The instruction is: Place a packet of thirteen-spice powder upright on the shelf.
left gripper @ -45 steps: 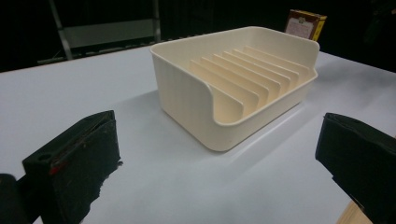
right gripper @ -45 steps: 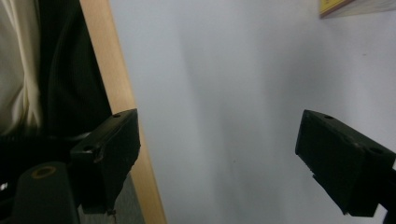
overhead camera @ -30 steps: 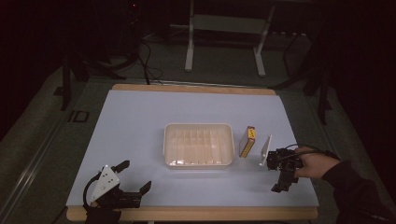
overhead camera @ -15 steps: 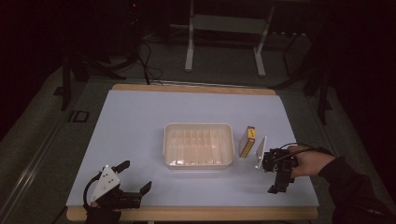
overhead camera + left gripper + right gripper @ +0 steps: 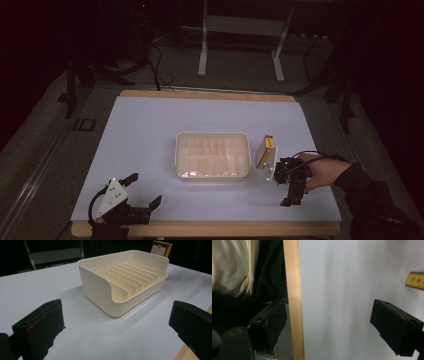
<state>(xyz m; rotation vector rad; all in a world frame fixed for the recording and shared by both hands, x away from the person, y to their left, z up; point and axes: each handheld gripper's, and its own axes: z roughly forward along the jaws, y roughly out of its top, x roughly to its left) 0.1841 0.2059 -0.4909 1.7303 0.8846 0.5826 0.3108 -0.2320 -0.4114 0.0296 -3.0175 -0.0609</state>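
High view, lower right: right gripper (image 5: 291,186) spread, empty, beside upright yellow-brown cardboard box (image 5: 265,151); risk: sideways nudge topples it.

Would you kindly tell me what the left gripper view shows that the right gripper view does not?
Left gripper view alone: the cream ribbed tray with a brown-and-yellow box behind it. Right gripper view alone: the table's wooden edge, cream cloth beyond it, and a yellow label with print. Both: the white tabletop and a pair of black jaws set wide apart.
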